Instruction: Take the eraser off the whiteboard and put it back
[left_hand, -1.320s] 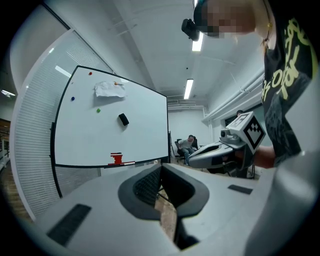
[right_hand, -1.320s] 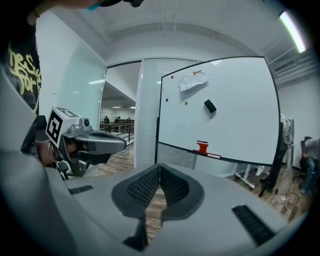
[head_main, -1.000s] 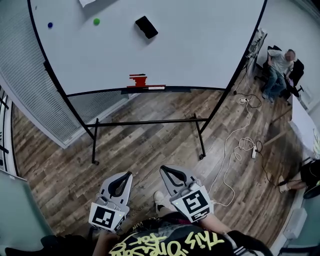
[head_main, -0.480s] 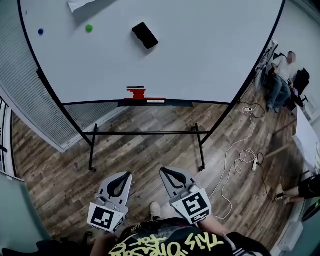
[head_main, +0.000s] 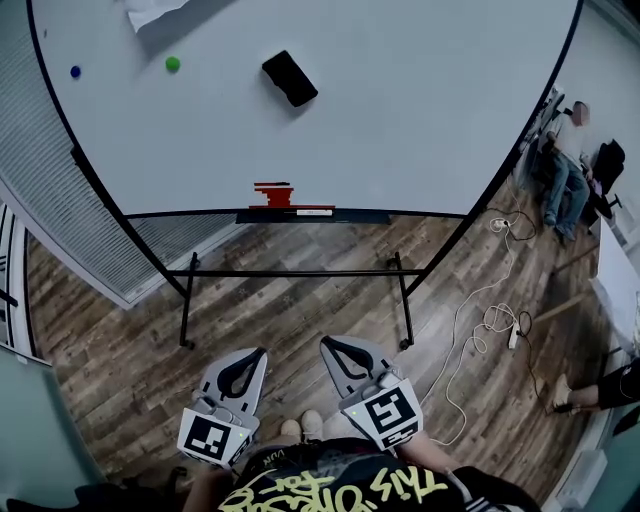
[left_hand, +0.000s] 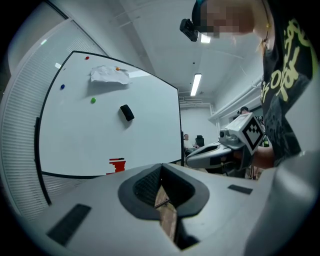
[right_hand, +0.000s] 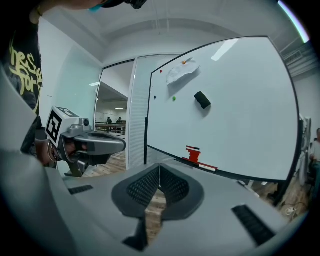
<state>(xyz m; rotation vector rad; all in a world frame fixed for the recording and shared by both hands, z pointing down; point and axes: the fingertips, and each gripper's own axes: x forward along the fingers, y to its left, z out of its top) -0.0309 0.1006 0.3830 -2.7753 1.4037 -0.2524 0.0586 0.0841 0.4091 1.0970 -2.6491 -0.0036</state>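
A black eraser sticks tilted on the upper part of the whiteboard; it also shows as the eraser in the left gripper view and the eraser in the right gripper view. Red markers lie on the board's tray. My left gripper and right gripper are held side by side close to my body, well short of the board. Both point at it, both are shut and hold nothing. Each sees the other: right gripper, left gripper.
The board stands on a black frame with feet on the wooden floor. A white cable snakes across the floor at right. A person sits at the far right. Green magnet, blue magnet and paper are on the board. Blinds line the left.
The whiteboard has grown larger and shifted in the head view as I stepped closer. Both grippers keep their place before my body and stay shut.
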